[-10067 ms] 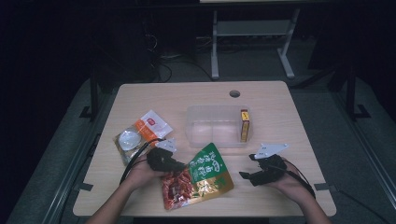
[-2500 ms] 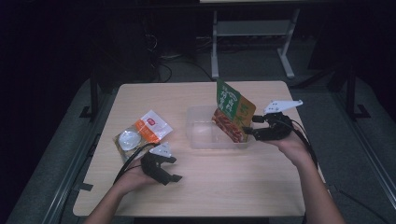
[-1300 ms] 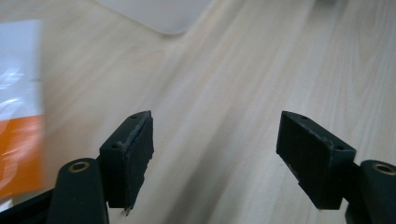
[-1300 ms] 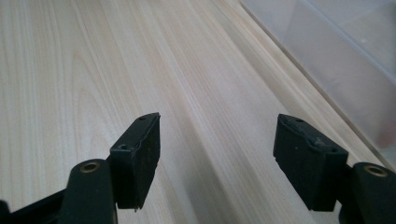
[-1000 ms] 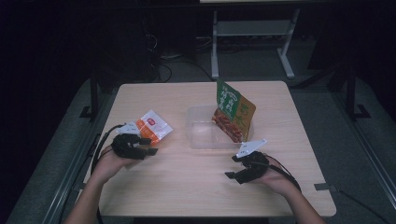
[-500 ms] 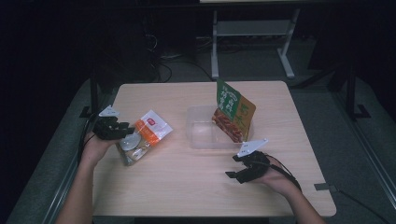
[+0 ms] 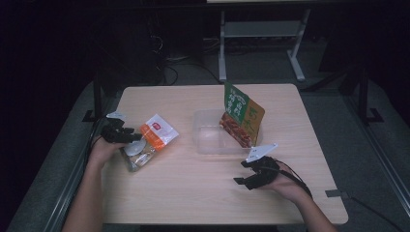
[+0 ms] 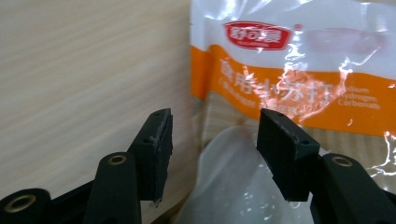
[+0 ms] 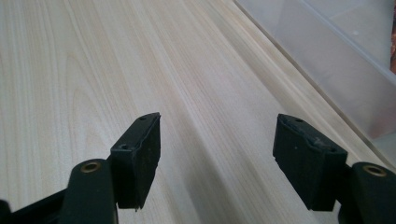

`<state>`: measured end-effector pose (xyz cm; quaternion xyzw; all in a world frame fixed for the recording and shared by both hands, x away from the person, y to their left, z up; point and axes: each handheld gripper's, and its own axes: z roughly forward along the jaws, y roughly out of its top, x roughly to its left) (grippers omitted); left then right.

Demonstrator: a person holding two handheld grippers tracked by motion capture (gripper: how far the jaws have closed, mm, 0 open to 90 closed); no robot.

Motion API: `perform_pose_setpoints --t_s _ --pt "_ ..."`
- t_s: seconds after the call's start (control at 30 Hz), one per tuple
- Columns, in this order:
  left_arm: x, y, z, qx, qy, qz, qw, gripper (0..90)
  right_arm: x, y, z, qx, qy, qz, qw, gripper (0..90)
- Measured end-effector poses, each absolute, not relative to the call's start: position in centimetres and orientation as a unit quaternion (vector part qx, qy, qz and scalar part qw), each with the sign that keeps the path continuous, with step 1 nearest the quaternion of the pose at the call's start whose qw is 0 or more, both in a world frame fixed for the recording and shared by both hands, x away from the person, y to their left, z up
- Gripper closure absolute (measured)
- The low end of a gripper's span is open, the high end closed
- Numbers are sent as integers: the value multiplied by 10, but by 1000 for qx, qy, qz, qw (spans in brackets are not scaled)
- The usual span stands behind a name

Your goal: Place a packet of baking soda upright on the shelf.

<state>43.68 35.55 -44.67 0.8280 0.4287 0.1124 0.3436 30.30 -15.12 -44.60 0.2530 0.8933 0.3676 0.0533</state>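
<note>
Desk edge: my left tool (image 7: 129, 136) sits close to the desk's (image 7: 193, 193) left rim.
Open room: I see bare wood between both tools, in front of the clear box (image 7: 212, 137).
Left tool: spread, jaws just been opening, nothing pinched.
Soda packet (image 8: 289, 93): lying flat, its near corner between my left jaws.
Right tool (image 7: 245, 175): spread, over bare wood, near the box.

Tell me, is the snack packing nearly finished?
Partly. The green and red snack bag already stands in the clear box. The left claw, whose jaws have just been opening, is at the orange and white packet with its edge between the jaws, not squeezed. The right claw rests open. That packet likely goes in next.
</note>
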Motion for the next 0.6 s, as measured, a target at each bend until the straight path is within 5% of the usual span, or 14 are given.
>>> perform_pose_setpoints --t_s 0.23,0.5,0.6 --pt "437 355 -454 830 429 87 346 521 303 -151 -446 253 893 368 54 318" --pt "435 356 -456 834 421 71 350 851 303 -151 -445 253 893 367 55 322" --pt "432 357 -456 830 423 69 358 884 303 -151 -445 254 893 368 55 324"
